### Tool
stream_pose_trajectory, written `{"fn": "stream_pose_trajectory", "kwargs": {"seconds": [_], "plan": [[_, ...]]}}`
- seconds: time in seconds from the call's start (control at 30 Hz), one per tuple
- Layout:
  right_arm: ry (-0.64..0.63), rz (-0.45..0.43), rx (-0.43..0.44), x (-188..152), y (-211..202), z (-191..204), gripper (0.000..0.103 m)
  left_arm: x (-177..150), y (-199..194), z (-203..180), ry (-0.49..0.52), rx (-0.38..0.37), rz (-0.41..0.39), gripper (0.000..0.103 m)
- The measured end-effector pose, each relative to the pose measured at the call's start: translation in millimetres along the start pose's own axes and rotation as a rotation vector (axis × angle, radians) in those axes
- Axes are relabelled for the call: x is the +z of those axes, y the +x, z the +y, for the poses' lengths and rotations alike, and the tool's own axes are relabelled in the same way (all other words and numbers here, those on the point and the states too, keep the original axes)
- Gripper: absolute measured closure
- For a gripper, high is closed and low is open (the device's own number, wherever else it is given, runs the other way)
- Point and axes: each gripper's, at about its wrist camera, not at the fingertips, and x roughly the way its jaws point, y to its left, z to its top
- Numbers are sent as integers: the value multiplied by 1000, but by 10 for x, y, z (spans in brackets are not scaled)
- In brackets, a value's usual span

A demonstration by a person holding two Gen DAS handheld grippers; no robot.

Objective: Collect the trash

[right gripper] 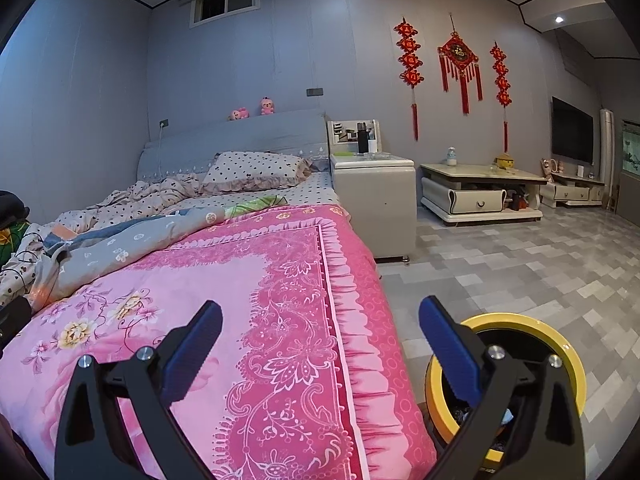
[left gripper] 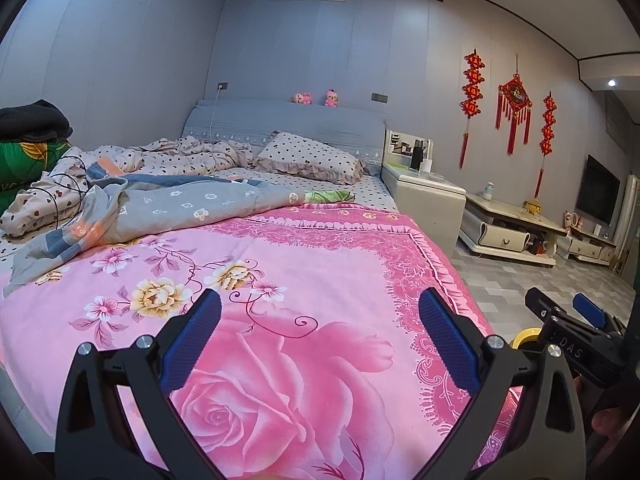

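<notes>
My left gripper (left gripper: 320, 312) hangs open over the pink rose bedspread (left gripper: 288, 280), nothing between its blue pads. My right gripper (right gripper: 320, 320) is also open and empty, over the bed's right edge. A yellow-rimmed trash bin (right gripper: 520, 322) stands on the floor beside the bed, partly behind the right finger (right gripper: 450, 354); dark and pale scraps lie inside it. In the left wrist view the right gripper (left gripper: 560, 306) shows at the far right, above a sliver of the yellow bin (left gripper: 526, 336). No loose trash shows on the bedspread.
A crumpled grey quilt (left gripper: 168, 204), spotted bedding and a pillow (left gripper: 312, 156) lie at the bed's head, with a black cable (left gripper: 60, 192) at left. A white nightstand (right gripper: 374, 196) and low table (right gripper: 480, 188) stand on the grey tiled floor (right gripper: 520, 264).
</notes>
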Motion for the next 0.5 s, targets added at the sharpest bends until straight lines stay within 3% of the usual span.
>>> {"fn": "stream_pose_trajectory", "kwargs": {"seconds": [0.5], "plan": [[-2, 8, 8, -34, 32, -12, 8, -7, 51, 39, -8, -11, 13, 8]]}}
